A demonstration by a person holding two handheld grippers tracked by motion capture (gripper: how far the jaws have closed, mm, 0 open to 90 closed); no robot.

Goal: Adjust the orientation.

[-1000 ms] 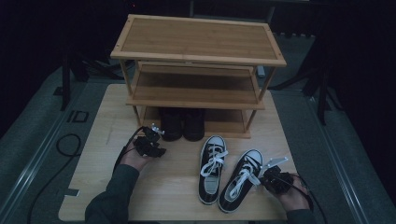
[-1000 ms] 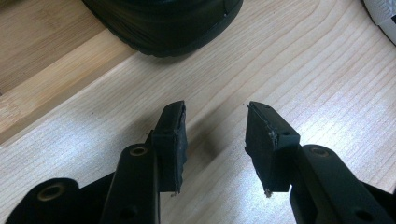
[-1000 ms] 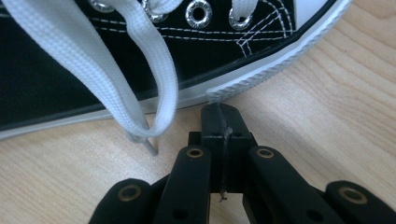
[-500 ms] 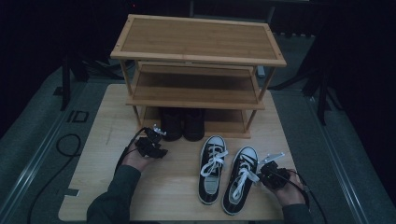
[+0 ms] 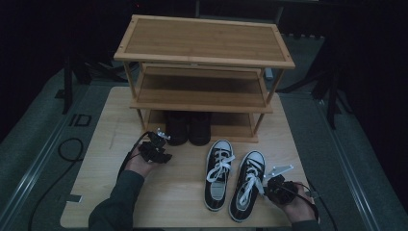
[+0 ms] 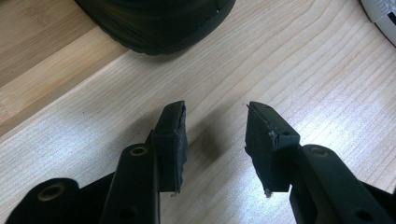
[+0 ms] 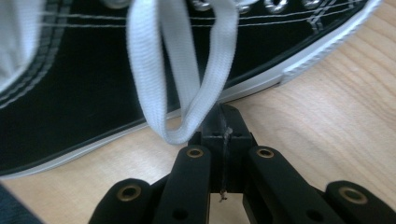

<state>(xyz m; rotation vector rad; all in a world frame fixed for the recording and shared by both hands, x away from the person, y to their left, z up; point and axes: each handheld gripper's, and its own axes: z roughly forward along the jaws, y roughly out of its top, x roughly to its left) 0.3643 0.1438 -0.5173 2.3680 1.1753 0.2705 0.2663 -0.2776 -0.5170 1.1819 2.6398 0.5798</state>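
Right gripper (image 7: 223,122), jaws closed with nothing clearly between them, touched the lace loop (image 7: 180,93) of the right sneaker (image 5: 247,185) on the table (image 5: 168,202). Left gripper (image 6: 215,140) hovered open near black boots (image 5: 188,127).

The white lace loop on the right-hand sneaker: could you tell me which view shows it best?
The right gripper view: the lace loop hangs close, just above the shut right gripper. The high view shows the laces small; the left gripper view catches another sneaker's edge.

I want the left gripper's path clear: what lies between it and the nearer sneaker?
Bare tabletop separates the left gripper from the sneaker, in the high view.
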